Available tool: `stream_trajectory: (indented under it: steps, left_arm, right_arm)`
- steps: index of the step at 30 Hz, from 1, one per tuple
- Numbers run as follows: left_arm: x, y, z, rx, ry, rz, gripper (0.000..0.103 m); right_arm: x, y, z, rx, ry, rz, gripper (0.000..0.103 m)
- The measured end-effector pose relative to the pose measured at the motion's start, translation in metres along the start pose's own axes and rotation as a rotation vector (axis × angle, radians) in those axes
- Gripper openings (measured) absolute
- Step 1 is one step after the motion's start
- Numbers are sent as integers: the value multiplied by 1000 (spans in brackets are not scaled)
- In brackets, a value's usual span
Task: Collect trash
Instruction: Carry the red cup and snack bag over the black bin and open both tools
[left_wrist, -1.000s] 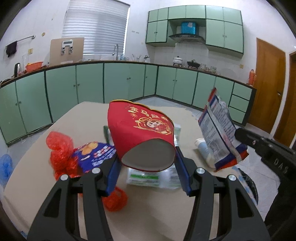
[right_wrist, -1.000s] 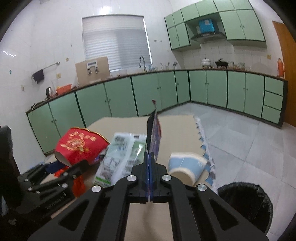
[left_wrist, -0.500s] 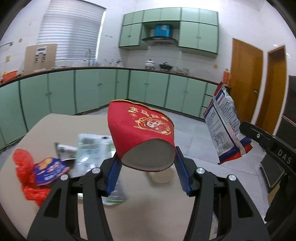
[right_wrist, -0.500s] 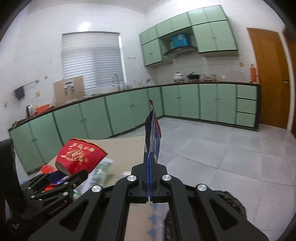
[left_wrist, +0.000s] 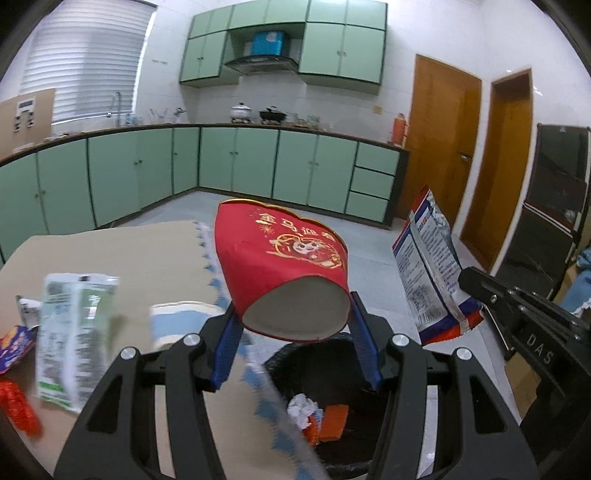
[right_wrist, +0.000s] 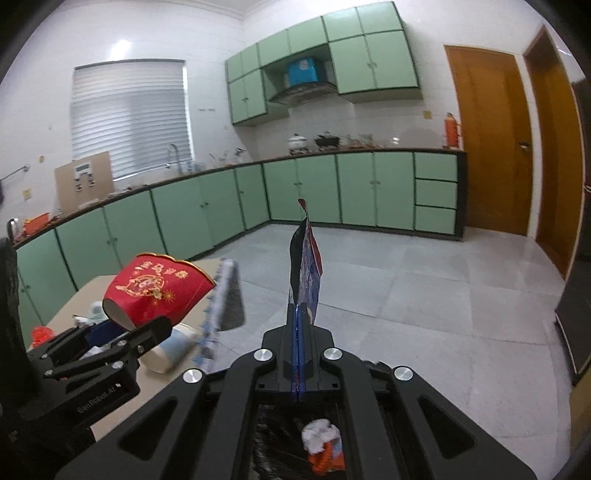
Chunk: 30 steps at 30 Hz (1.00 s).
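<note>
Red paper cup (left_wrist: 280, 273), glossy, gold-printed, scalloped at the rim, white base toward the camera; clamped sideways between the blue pads of the left gripper (left_wrist: 293, 336), above the black-lined trash bin (left_wrist: 354, 354). Flat crinkled snack bag (right_wrist: 304, 273), blue, white and red, standing upright, pinched at its bottom seam in the fully closed right gripper (right_wrist: 297, 354). Crumpled white paper (right_wrist: 319, 434) and orange scraps already inside. Tan table (left_wrist: 110, 251) beside, strewn with wrappers.
</note>
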<state>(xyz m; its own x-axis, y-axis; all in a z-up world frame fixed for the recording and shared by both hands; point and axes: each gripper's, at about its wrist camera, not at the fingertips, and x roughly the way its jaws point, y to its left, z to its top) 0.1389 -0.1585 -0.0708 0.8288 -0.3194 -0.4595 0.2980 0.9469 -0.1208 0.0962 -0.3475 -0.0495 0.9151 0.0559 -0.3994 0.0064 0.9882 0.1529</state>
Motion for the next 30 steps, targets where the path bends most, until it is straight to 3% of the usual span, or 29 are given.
stream_trajectory:
  steps: [12,23,26,30]
  left_arm:
    - [53,-44,-11,44,40,-28,53]
    - [97,-49,-22,72,130,-25,54]
    - [104,-49,-18,79,145,-31,55]
    - [107,-52,-16,99,143,-36,60]
  right_arm:
    - [22,-48,-14,51,48,-55,1]
    - [50,-73,-44,93,141,-68,1]
    - [52,-75,-46,94,151,-79,6]
    - [51,-78,-45,99,149,-95,23]
